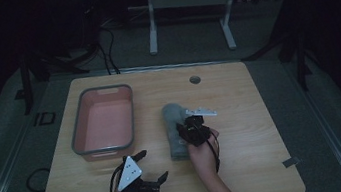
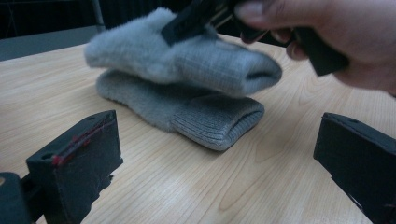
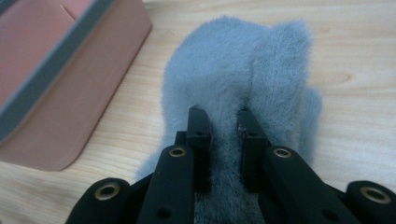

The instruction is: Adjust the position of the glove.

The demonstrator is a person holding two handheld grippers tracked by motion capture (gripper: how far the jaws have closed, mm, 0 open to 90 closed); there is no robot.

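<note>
1. Grey and fuzzy, a pair of socks point(image 1: 175, 131) lies near the middle of the wooden bench point(image 1: 259, 164) in the high view, to the right of a pink basin point(image 1: 104, 123) with a grey rim. The right gripper point(image 1: 191, 129) sits over the socks, a hand behind it. The left gripper point(image 1: 153, 166) rests low near the bench's front edge, apart from the socks, its jaws spread wide with nothing in them.

2. From the left gripper view, the two black jaws stand far apart at the bottom corners, bare wood between them. Beyond them one sock point(image 2: 187, 107) lies flat on the bench, and the upper sock point(image 2: 187, 56) is raised off it, pinched by the right gripper point(image 2: 196, 18) in the person's hand point(image 2: 336, 37).

3. In the right gripper view, the jaws are drawn narrow and clamp a ridge of the upper sock's point(image 3: 243, 74) fluffy fabric. The basin's point(image 3: 56, 84) corner sits just to the left of it.
</note>
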